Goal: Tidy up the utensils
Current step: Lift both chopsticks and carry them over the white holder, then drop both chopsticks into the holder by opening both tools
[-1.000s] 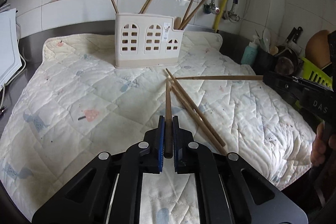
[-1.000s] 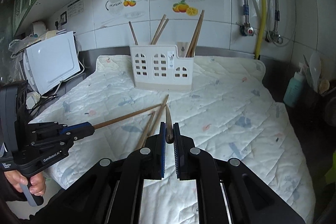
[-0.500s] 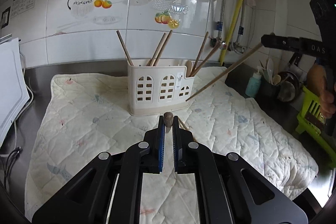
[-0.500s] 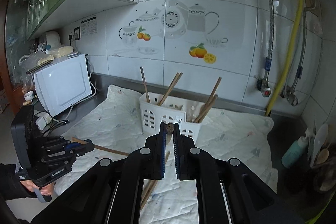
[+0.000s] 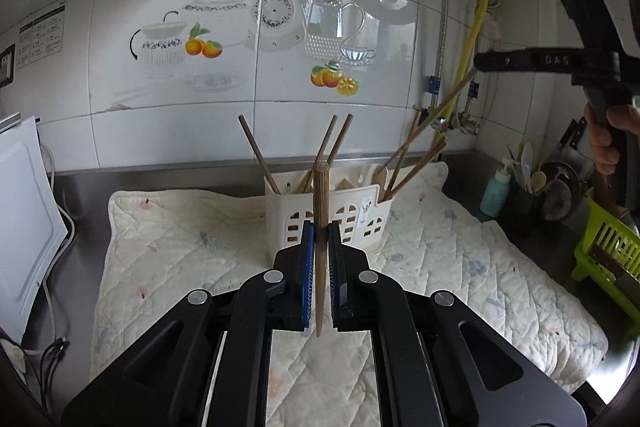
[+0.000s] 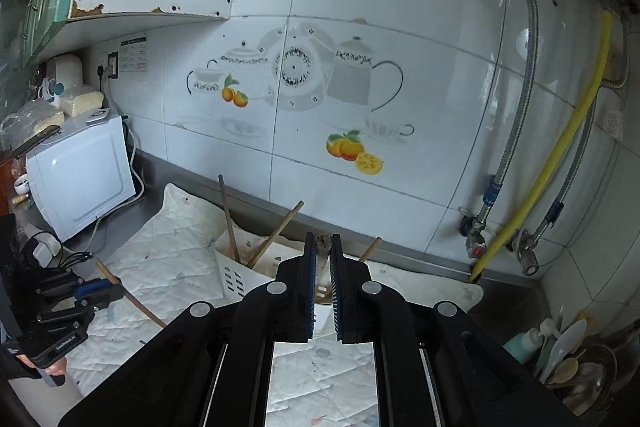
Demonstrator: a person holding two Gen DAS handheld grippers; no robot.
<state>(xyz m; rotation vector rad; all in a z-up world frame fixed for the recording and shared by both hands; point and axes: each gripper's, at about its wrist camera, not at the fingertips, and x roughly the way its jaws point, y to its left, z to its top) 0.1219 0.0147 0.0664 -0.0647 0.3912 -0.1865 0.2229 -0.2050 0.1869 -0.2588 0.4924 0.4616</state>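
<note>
My left gripper is shut on a brown wooden chopstick, held upright in front of the cream utensil holder, which stands on the quilted mat with several chopsticks in it. My right gripper is shut on another chopstick, seen end-on above the holder. In the left wrist view the right gripper is high at the right, and its chopstick slants down into the holder's right compartment. In the right wrist view the left gripper is at the lower left with its chopstick.
A white microwave stands at the left. A green basket, a bottle and a pot of spoons stand at the right. Pipes and a yellow hose run down the tiled wall.
Both grippers lifted their chopsticks off the mat and tipped them upright. The right gripper rose above the holder, its chopstick tip now reaching into the right compartment.
</note>
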